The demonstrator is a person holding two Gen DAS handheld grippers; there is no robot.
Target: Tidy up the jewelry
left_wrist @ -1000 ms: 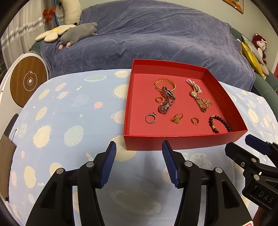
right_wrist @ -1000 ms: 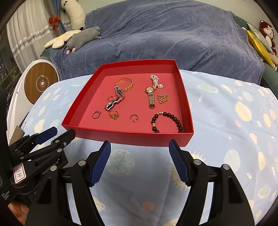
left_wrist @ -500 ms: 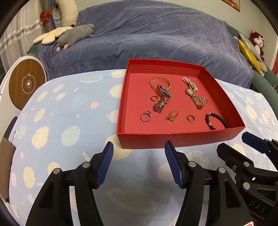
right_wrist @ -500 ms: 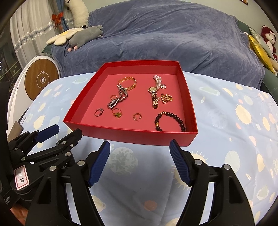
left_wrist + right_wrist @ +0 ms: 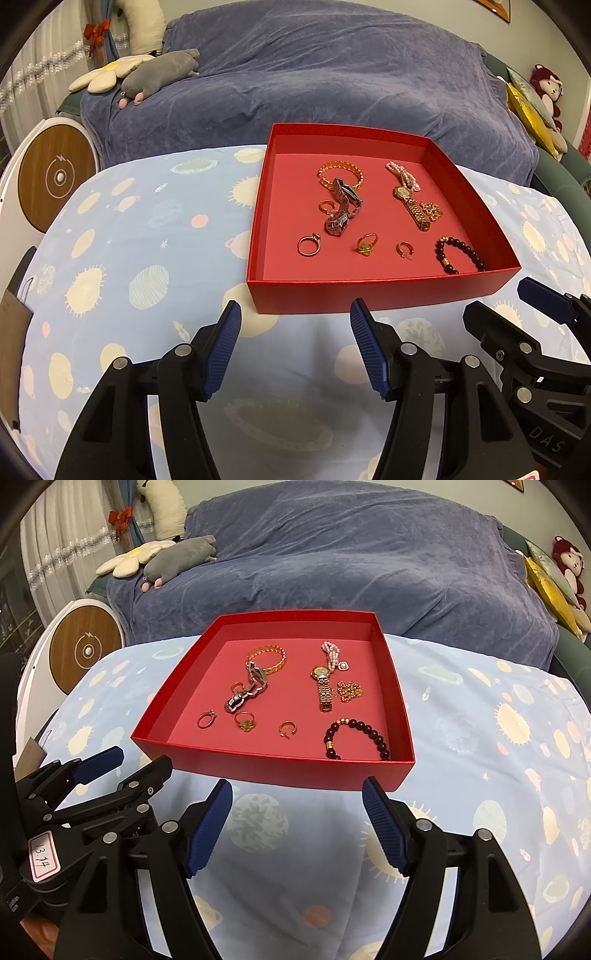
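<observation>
1. left gripper (image 5: pixel 295 314): jaws part open, lately widening, nothing between them.
2. right gripper (image 5: pixel 297 794): jaws wide apart, empty.
3. both hang just short of the red tray (image 5: pixel 280 768), apparently staged for picking.
4. jewelry lies loose in the tray: silver bracelet (image 5: pixel 247 694), gold watch (image 5: pixel 323 688), dark bead bracelet (image 5: pixel 356 738), unsorted.
</observation>
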